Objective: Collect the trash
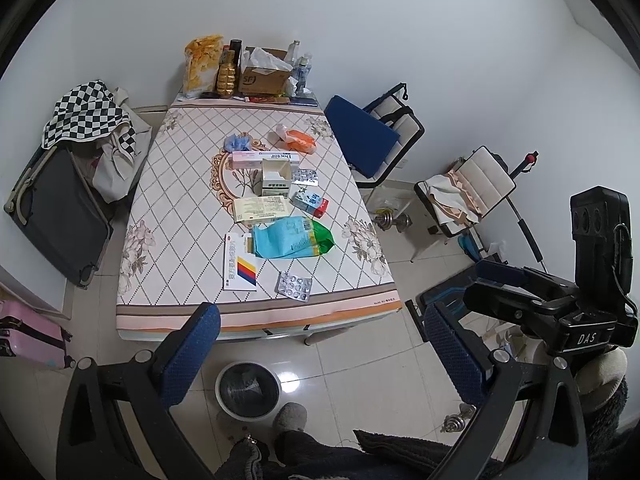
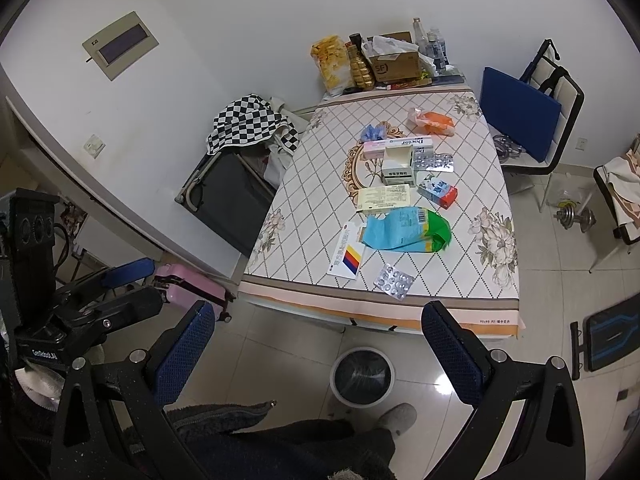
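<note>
Trash lies on a table (image 1: 168, 216) (image 2: 304, 208) with a diamond-pattern cloth: a blue-green bag (image 1: 294, 238) (image 2: 408, 232), a flat white box with coloured stripes (image 1: 240, 264) (image 2: 346, 258), a pill blister (image 1: 294, 285) (image 2: 394, 281), a small blue-red carton (image 1: 311, 202) (image 2: 438, 191), an open white box (image 1: 276, 178) (image 2: 398, 166), a "Doctor" box (image 1: 266, 159) (image 2: 400, 145) and an orange wrapper (image 1: 298, 140) (image 2: 434, 120). A round bin (image 1: 248, 390) (image 2: 362, 376) stands on the floor before the table. My left gripper (image 1: 324, 332) and right gripper (image 2: 320, 328) are open and empty, held above the floor short of the table's near edge.
Boxes, bottles and a snack bag (image 1: 202, 64) crowd the table's far end. Chairs (image 1: 376, 136) stand to the right, a dark folded cot (image 1: 60, 216) and pink suitcase (image 1: 28, 340) to the left. Dumbbells (image 2: 576, 216) lie on the tiled floor. The person's slippered foot (image 1: 290, 418) is beside the bin.
</note>
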{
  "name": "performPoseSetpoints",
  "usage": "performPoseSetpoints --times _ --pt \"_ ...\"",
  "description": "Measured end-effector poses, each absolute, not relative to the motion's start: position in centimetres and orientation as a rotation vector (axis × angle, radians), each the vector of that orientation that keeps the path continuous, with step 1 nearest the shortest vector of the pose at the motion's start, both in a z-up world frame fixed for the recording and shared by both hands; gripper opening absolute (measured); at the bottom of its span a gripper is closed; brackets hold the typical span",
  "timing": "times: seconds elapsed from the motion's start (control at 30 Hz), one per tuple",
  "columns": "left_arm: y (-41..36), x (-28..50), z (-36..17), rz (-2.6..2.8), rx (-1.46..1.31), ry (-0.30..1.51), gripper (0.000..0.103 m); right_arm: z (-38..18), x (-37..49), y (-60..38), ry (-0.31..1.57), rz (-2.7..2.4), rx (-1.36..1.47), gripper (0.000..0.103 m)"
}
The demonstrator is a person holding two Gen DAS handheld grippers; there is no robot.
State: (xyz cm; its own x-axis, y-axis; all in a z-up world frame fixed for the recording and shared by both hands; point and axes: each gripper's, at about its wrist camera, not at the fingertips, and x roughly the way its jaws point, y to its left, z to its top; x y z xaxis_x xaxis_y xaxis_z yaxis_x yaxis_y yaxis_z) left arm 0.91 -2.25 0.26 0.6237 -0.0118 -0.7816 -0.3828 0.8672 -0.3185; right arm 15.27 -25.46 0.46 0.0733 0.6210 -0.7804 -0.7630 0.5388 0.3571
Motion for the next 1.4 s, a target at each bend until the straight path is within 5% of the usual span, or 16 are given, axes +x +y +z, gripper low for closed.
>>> performPoseSetpoints --times 1.4 --pt "-3.3 0.3 0.4 0.217 -0.498 0.871 0.103 0.1 15.2 -25.2 1.083 1.059 -0.154 0.103"
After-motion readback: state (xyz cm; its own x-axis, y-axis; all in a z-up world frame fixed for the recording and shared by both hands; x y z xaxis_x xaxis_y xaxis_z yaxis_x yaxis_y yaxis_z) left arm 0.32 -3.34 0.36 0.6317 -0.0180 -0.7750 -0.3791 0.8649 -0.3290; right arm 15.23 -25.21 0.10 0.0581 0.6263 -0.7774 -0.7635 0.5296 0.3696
